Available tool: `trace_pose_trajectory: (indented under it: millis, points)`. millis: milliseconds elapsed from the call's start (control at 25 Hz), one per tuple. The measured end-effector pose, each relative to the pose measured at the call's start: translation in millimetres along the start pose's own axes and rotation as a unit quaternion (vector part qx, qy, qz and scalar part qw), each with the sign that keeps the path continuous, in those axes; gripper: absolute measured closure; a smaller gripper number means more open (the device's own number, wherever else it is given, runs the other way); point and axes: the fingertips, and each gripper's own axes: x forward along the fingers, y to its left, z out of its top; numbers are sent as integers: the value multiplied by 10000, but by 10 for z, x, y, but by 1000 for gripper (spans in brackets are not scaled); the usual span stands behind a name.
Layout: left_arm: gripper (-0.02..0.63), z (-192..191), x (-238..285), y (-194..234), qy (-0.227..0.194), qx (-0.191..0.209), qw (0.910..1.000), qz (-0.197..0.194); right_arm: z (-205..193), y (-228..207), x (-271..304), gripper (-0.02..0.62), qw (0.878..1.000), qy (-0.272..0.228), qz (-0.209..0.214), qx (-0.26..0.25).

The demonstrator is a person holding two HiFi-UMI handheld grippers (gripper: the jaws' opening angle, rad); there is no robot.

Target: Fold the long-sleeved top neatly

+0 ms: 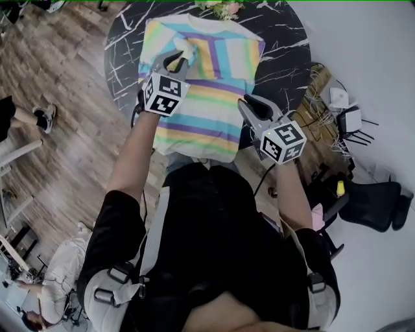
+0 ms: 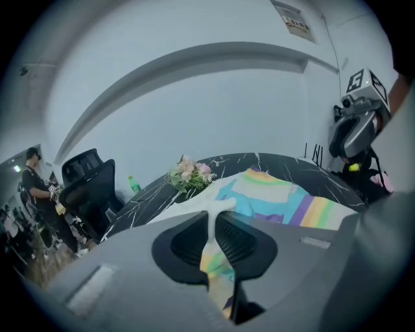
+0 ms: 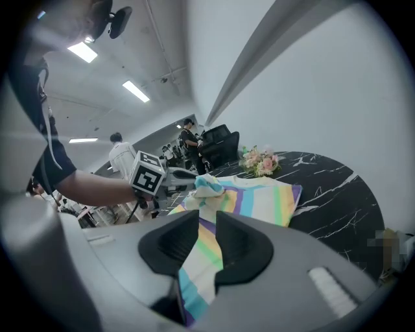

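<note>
Top: long-sleeved striped top (image 1: 207, 110) (image 2: 272, 198) (image 3: 259, 198) lies spread flat on the round black marble bench (image 1: 285, 45), hem twd the person, neck twd the far rim.
L side: left hand-held gripper (image 1: 178, 59) (image 2: 214, 217) is clenched on a thin bunched bit of the cloth, prob. a sleeve end, held up over the chest area. Judged: the sleeve is being brought across the body to fold it in.
R side: right hand-held gripper (image 1: 249, 104) (image 3: 207, 224) is clamped on striped cloth at the top's right edge, abt mid-length. The cloth fills the gap btw the pads. Judged: it holds that side taut so the body doesn't drag or wrinkle.
Around: flowers (image 1: 220, 8) (image 2: 189, 175) (image 3: 260, 162) sit at the far rim, near the neckline. Green bottle (image 2: 134, 185) stands off beyond the bench, by a black office chair (image 2: 91, 188). Cables (image 1: 343, 123) lie on the floor right of the bench. People stand well apart at the room's left.
In the way: nothing lies on the cloth itself. The flowers are closest, so a fold pushed far-side could brush them. Can't tell if the hem hangs over the near rim.
</note>
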Motion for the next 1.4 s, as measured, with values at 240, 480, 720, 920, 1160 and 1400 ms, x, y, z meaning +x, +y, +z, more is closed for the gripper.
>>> trace_pose_trajectory:
  millis: [240,480,720,920,1160,1400]
  points:
    - [528,-150,150,-438,521,1184,9915,-122,-111,-105,-120,503,10000,77,-38,26]
    - [477,-264,247,-819,748,1970,9772,-245,-151,-139,-197,503,9999,123,-30,22]
    - [412,-239,307,-1026,707,3247,9430,-188,-224,-280,-236,503,9997,218,-48,58]
    - [394,-172,301,-1186,534,3056,9498,-399,-211,-374,-208,503,9997,229,-21,108]
    - [396,-222,272,-1202,660,2642,9608,-522,-113,-424,-75,503,9998,195,80,51]
    - [396,-199,175,-1083,675,1978,9765,-532,13,-632,31,503,9998,190,66,-18]
